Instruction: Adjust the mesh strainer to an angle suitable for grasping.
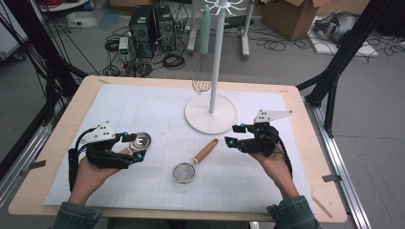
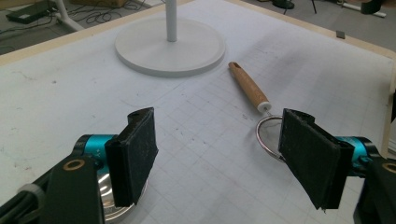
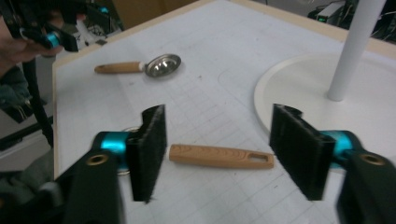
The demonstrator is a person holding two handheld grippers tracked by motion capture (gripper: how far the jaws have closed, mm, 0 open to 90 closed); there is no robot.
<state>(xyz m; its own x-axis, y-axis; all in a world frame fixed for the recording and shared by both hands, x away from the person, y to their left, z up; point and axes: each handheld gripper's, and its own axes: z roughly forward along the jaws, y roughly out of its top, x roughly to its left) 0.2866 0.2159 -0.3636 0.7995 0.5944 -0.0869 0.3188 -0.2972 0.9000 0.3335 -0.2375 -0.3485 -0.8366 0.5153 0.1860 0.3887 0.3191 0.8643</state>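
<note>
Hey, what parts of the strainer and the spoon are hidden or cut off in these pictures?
- Strainer: in the left gripper view, a jaw covers most of its ring; in the right gripper view, a jaw hides the mesh end past the handle.
- Spoon: in the high view, the left hand-held gripper covers its handle; in the left gripper view, a jaw and the bottom edge cut its bowl.

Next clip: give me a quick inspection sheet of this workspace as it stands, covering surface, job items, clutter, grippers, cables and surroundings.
Surface: wooden table under a white grid mat, lightly scuffed.
Job items: strainer with wooden handle lying flat mid-mat; metal spoon with wooden handle lying by the left gripper; whisk hanging on the white stand.
Clutter: nothing seen on the mat.
Grippers: left gripper open over the spoon, not gripping it; right gripper open, strainer handle lying in line with its gap, pads clear of it.
Cables: one trails from each gripper; loose coils on the floor behind.
Surroundings: computer towers, cardboard box, black frame posts.
</note>
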